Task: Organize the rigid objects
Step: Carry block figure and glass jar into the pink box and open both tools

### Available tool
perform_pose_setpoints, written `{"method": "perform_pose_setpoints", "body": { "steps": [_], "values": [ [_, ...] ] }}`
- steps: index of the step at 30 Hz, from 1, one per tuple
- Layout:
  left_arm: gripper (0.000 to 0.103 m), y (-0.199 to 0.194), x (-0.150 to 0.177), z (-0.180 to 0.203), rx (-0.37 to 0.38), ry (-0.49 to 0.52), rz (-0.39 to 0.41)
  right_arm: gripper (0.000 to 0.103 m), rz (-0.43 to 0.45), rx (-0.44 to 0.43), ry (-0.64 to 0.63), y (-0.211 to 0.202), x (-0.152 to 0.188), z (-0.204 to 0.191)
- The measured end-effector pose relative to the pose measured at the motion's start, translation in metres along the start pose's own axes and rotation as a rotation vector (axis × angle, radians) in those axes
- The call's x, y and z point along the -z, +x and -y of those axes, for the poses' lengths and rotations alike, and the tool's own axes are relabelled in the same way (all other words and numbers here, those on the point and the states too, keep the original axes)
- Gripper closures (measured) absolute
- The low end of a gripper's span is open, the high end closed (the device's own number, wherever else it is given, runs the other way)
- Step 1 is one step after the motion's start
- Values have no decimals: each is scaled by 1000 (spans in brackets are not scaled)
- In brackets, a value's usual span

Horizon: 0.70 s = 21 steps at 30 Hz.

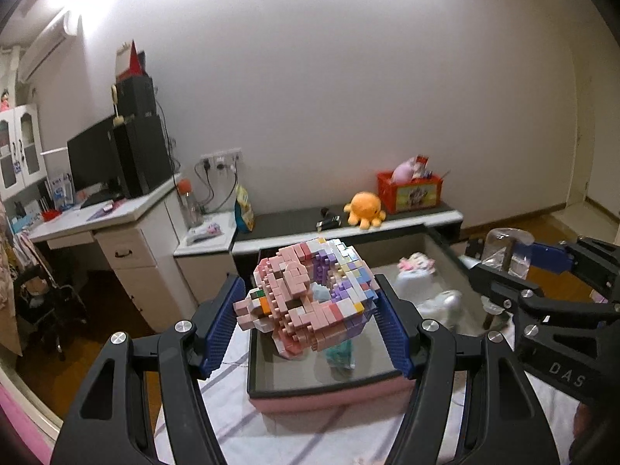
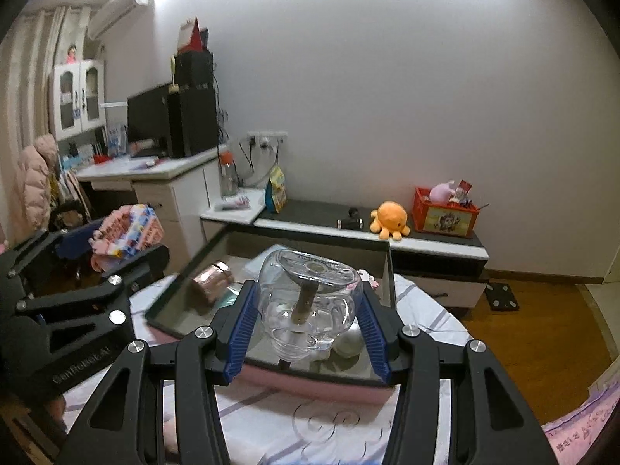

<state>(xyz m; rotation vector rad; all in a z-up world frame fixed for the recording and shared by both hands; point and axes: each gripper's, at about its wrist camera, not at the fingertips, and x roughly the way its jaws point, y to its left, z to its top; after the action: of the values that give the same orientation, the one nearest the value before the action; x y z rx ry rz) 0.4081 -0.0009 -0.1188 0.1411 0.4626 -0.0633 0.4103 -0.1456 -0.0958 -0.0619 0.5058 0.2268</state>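
My left gripper is shut on a pink, purple and white brick-built model and holds it above a pink storage box with a dark rim. My right gripper is shut on a clear glass jar with a brown stick inside, held over the same pink box. The right gripper also shows in the left wrist view, to the right of the box. The left gripper with the brick model shows at the left of the right wrist view.
The box stands on a white striped cloth and holds a teal item, white items and a copper-coloured item. Behind are a low cabinet with an orange octopus plush and red crate, and a desk at left.
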Motion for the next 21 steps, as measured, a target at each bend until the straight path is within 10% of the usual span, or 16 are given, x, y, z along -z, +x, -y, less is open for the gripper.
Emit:
{"method": "perform_pose_setpoints", "body": {
  "steps": [11,21],
  "values": [
    [35,81,29,-7,14,-3,-195,51,-209,-52,-42,93,18,-10],
    [20,86,40,-23,-42,-41,-217,45,-254,-48,-60,110,21,-15]
  ]
}}
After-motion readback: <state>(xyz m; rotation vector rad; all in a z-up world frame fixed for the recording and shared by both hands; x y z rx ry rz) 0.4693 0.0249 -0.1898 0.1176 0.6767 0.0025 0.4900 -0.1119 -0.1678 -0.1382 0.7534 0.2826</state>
